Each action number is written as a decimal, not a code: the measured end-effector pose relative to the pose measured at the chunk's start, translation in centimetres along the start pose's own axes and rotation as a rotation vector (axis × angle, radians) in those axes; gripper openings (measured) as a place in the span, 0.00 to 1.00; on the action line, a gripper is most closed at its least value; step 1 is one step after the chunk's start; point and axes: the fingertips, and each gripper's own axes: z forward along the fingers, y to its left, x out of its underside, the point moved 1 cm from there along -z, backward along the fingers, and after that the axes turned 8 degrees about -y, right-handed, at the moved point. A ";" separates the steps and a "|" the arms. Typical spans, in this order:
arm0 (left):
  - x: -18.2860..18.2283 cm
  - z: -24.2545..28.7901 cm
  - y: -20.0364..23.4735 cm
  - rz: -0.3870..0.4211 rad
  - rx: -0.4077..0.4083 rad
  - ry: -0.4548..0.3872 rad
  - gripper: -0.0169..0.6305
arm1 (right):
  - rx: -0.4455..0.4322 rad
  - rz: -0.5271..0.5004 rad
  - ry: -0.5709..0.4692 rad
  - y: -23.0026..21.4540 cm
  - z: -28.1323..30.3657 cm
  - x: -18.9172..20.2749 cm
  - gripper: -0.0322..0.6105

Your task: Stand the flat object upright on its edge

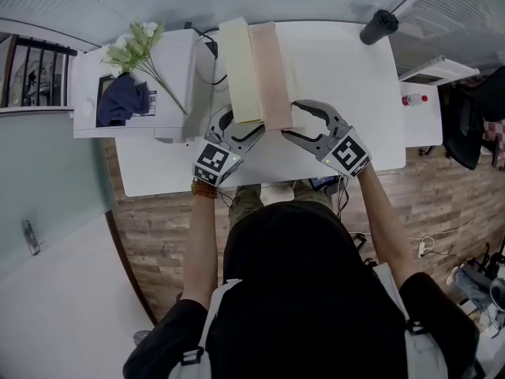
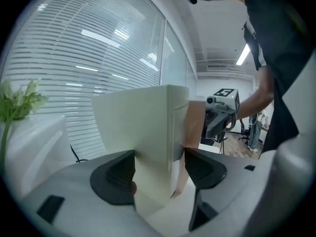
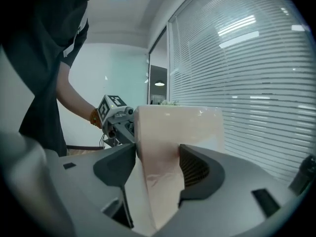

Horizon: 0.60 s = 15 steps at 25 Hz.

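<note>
Standing smooth cream slab (image 1: pixel 239 69), pink slab (image 1: pixel 272 73)

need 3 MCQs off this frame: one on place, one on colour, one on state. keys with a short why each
1. Where is the black cylinder?
A) at the far right corner of the table
B) at its near left corner
C) between the slabs

2. What colour is the slab between the jaws of the left gripper?
A) pink
B) cream
C) blue

3. How do the two slabs sit?
A) flat on the table
B) stacked
C) upright, side by side

Key:
1 A: the head view shows it at the table's far right corner.
2 B: the cream slab fills the gap in the left gripper view.
3 C: the cream slab and the pink slab rise well above the jaws in both gripper views.
</note>
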 end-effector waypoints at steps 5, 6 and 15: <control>-2.2 0.0 -1.8 0.118 0.101 -0.010 0.50 | 0.025 -0.067 0.039 -0.1 -2.1 0.7 0.46; -2.1 0.1 -2.6 0.137 0.125 -0.004 0.50 | 0.046 -0.076 0.042 -0.3 -2.8 1.2 0.46; -1.4 1.4 -3.5 0.087 0.098 0.002 0.50 | 0.048 -0.116 0.068 -1.8 -3.5 1.1 0.46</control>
